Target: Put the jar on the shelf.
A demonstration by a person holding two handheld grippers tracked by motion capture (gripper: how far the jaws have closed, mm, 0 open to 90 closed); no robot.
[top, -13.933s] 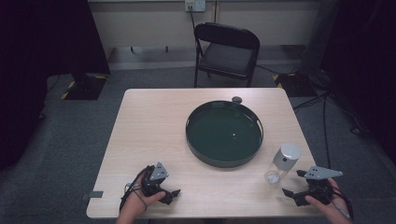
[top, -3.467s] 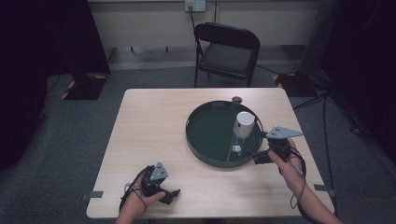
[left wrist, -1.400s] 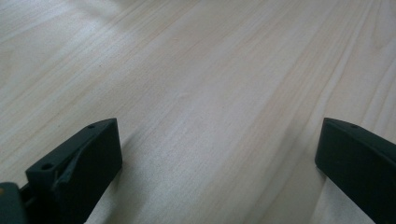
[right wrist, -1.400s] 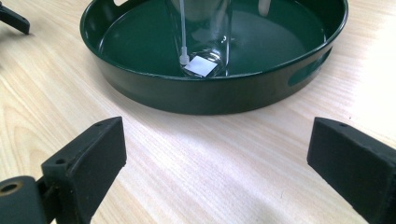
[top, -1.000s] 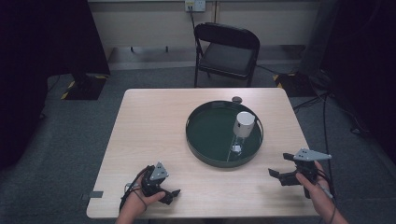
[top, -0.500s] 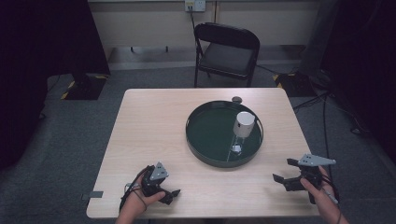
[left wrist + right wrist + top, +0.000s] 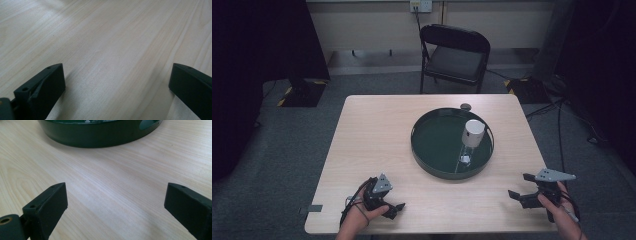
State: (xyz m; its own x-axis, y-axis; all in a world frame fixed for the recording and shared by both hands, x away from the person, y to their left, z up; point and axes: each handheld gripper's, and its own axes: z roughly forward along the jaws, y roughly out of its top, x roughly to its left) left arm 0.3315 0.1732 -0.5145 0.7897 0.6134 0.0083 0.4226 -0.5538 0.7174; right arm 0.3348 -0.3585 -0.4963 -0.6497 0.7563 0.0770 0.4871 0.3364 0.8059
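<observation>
Green tray w/ cup centre frame | my right gripper lower right, left gripper lower left, both jaws spread, empty | keep hands low, clear of tray.

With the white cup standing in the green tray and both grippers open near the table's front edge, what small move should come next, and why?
Probably none beyond settling the right gripper on the table. The white cup stands upright inside the green tray, both grippers' jaws hold nothing, and the left gripper lies on the table.

Probably a lab or studio room: a bare wooden table on grey carpet, black curtains, a folding chair, floor cables.
</observation>
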